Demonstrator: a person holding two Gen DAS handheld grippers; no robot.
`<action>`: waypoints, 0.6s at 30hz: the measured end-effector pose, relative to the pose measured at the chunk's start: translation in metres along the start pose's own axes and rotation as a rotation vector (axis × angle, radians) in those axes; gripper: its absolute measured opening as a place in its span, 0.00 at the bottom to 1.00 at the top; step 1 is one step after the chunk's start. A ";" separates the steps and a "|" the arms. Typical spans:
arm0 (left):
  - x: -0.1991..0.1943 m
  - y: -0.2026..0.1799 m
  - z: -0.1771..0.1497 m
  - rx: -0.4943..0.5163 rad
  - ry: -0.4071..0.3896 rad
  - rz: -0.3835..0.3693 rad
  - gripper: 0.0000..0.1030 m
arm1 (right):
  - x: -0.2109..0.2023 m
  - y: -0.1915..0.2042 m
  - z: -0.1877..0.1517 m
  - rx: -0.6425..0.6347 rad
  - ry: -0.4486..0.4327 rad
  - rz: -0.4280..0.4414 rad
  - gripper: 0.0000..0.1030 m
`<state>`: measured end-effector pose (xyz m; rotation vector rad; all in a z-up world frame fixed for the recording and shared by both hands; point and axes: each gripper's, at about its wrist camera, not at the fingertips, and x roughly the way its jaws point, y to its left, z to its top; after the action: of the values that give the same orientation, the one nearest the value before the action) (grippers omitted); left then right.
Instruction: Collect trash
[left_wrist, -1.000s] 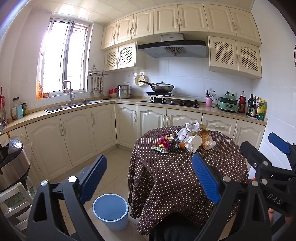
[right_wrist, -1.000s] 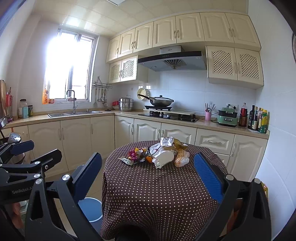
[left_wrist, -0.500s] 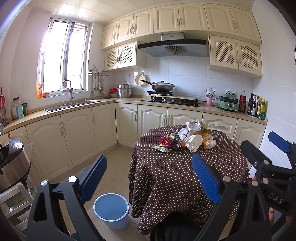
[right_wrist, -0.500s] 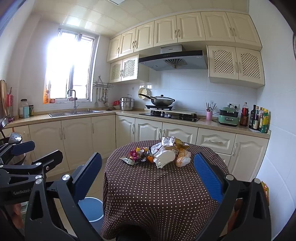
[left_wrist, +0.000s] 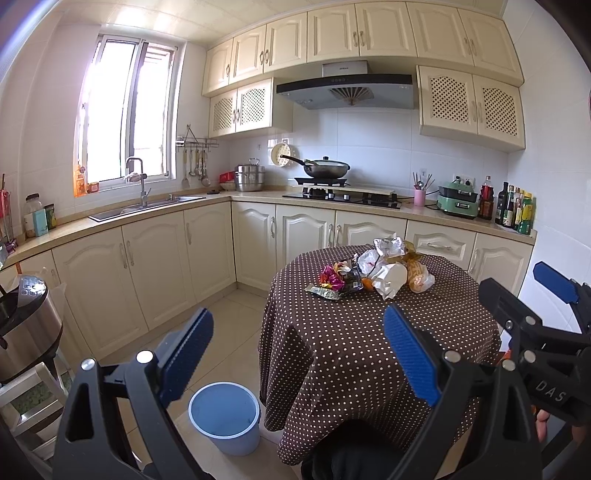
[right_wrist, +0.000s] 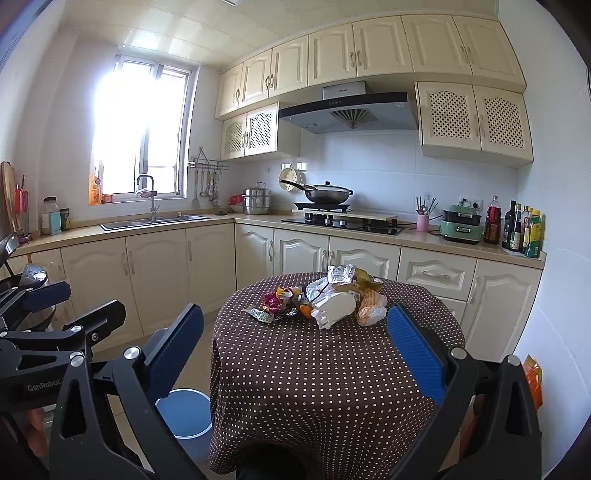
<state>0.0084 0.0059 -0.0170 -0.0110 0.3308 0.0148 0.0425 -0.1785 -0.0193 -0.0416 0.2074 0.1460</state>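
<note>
Left gripper (left_wrist: 297, 354): black frame, blue-padded fingers spread wide, nothing between them, lower centre of the left wrist view. Right gripper (right_wrist: 295, 350): same build, fingers also spread wide and empty, lower centre of the right wrist view. Each gripper shows at the edge of the other's view.

Trash pile of crumpled wrappers, foil and plastic bags (left_wrist: 373, 273) sits on the far half of the round table with brown white-dotted cloth (left_wrist: 369, 343), centre-right of the left view; in the right view the pile (right_wrist: 321, 299) is mid-frame. Both grippers well short of it, no contact.

Light blue round plastic bucket (left_wrist: 224, 419) stands upright on the tiled floor just beside the table's left edge, lower centre-left; interior looks empty. In the right view it is partly hidden behind the left finger (right_wrist: 173, 354).
</note>
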 end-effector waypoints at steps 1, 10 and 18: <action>0.001 0.001 -0.001 0.001 0.003 0.001 0.89 | 0.002 0.000 -0.001 0.003 0.004 0.001 0.93; 0.028 0.005 -0.002 0.002 0.048 0.014 0.89 | 0.033 -0.007 -0.009 -0.003 0.066 0.020 0.93; 0.093 0.003 -0.010 0.004 0.175 -0.007 0.89 | 0.089 -0.040 -0.025 0.043 0.155 -0.044 0.93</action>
<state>0.0929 0.0102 -0.0564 -0.0095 0.5057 0.0067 0.1298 -0.2067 -0.0608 -0.0145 0.3640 0.0940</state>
